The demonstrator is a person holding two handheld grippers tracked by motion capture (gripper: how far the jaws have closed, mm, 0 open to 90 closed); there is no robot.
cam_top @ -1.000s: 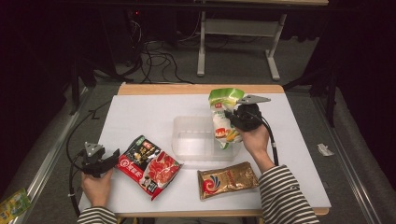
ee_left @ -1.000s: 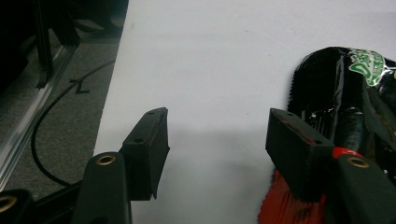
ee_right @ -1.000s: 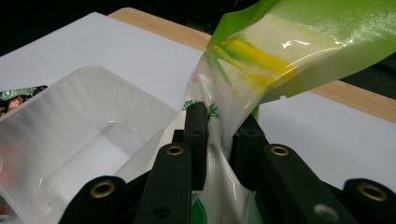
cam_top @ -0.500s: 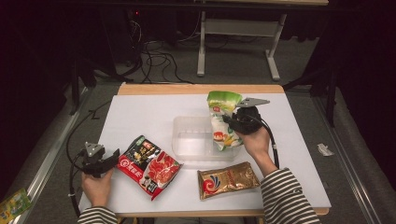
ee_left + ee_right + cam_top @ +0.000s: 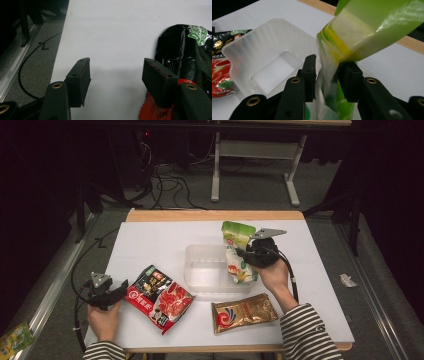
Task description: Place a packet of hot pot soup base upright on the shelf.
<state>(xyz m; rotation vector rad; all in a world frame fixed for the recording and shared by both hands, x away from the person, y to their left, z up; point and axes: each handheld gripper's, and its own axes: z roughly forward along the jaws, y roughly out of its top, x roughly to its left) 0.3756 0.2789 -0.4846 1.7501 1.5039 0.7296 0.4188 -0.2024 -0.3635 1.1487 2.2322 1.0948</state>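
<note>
White desk (image 5: 150,245) before us: our right tool (image 5: 327,75), jaws just opening, straddles the green pouch (image 5: 352,37) over the clear tub (image 5: 262,52); our left tool (image 5: 116,75) gapes empty.

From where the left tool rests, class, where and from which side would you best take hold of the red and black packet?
Probably the red and black packet at its near-left edge, coming in level from the left: it lies flat and slanted, that edge right beside the open left tool.

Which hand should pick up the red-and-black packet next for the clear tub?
Probably left: the left gripper sits open right beside the red-and-black packet, while the right gripper has the green pouch between its opening jaws.
</note>
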